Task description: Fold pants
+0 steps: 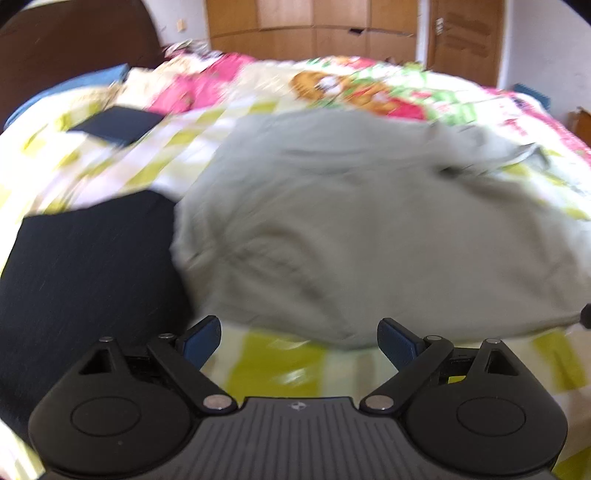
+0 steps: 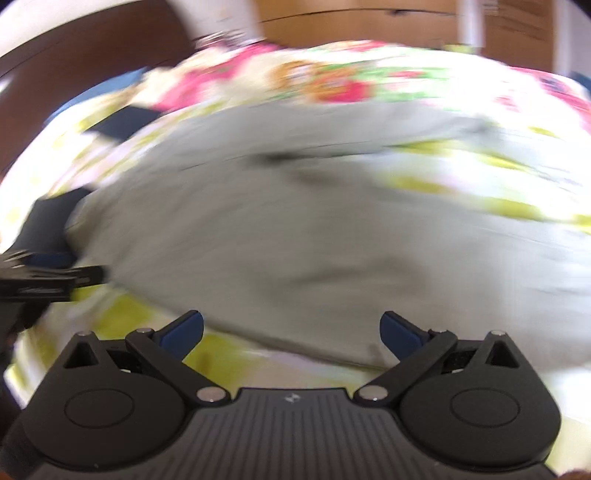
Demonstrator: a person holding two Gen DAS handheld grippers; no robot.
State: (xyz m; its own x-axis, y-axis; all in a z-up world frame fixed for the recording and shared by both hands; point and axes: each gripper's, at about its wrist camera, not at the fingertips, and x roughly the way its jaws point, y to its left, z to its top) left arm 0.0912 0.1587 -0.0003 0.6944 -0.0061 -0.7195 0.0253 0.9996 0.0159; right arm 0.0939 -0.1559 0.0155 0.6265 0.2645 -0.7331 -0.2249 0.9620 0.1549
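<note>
Pale grey-green pants (image 1: 351, 221) lie crumpled in a wide heap on the bed, just ahead of both grippers. They also fill the middle of the right wrist view (image 2: 295, 229), which is motion-blurred. My left gripper (image 1: 299, 341) is open and empty, just short of the pants' near edge. My right gripper (image 2: 291, 332) is open and empty at the near hem. The left gripper shows at the left edge of the right wrist view (image 2: 48, 280).
The bed has a floral and yellow-checked cover (image 1: 277, 365). A folded black garment (image 1: 88, 266) lies left of the pants. A smaller dark folded item (image 1: 118, 123) lies farther back left. A dark headboard (image 1: 74, 40) and wooden wardrobe (image 1: 314, 29) stand behind.
</note>
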